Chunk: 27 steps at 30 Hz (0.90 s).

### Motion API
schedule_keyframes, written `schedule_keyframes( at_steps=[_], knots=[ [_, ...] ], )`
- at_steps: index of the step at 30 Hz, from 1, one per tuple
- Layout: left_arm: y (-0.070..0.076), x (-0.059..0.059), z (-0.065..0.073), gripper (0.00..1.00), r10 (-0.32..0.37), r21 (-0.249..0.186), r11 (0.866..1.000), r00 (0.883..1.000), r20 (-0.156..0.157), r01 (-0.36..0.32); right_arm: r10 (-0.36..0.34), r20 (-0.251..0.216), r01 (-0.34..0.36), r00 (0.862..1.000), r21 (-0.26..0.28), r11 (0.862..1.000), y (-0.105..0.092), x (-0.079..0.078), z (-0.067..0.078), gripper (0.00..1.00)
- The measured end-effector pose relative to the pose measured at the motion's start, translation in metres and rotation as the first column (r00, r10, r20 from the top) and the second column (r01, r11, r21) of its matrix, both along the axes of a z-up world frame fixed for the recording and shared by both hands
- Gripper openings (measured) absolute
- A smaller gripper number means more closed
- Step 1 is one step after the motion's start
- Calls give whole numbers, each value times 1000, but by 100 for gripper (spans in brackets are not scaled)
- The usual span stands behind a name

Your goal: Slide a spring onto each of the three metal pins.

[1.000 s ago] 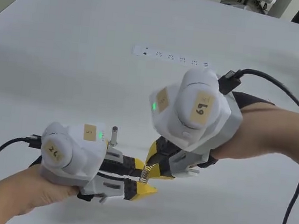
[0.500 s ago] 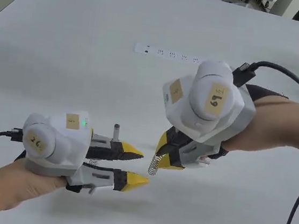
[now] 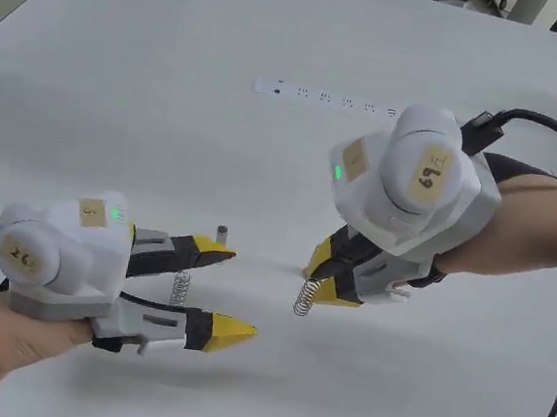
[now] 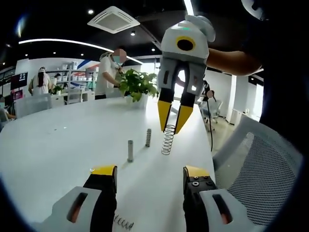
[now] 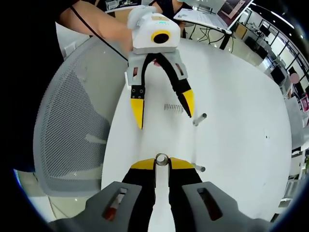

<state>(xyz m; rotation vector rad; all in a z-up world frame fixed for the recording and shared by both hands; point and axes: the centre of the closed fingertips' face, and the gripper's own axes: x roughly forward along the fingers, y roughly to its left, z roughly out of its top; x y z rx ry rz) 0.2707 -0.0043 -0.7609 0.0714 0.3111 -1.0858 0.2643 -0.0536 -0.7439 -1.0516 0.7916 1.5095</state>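
Note:
My right gripper [image 3: 319, 276] hangs above the white table [image 3: 120, 100], shut on the top of a steel spring [image 3: 304, 297] that dangles from its yellow tips. The right gripper view has that spring [image 5: 161, 159] end-on between the shut jaws. My left gripper [image 3: 226, 293] faces it from the left, open and empty, a short gap away. A bare metal pin [image 3: 222, 234] stands just behind the left gripper's upper jaw. In the left gripper view a bare pin [image 4: 130, 151] and a second pin [image 4: 148, 137] with coils on it stand upright. A loose spring [image 3: 181, 286] lies between the left jaws.
A white power strip [image 3: 326, 99] lies at the far middle of the table. A black cable [image 3: 556, 160] runs from the right gripper over the arm. A grey mesh chair back [image 4: 260, 159] stands at the table's near edge. People and a plant are far across the room.
The left gripper has let go of the spring, opened its jaws and drawn back to the left. The right gripper keeps the spring and has moved slightly right.

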Motion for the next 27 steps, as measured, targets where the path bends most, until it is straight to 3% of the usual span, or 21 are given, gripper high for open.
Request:
schedule_keyframes(
  at_steps=[7,14,27],
  knots=[
    [15,2,9,61,40,-6,999,999,21,-40,-19,1,19,1000,4,1000,-6,4,-1,6],
    [30,3,8,71,67,10,998,997,27,-67,-35,2,35,999,6,999,-10,7,-1,6],
    [53,1,10,79,109,33,993,994,32,-110,-43,-2,43,999,7,999,-16,6,-1,6]
  ],
)
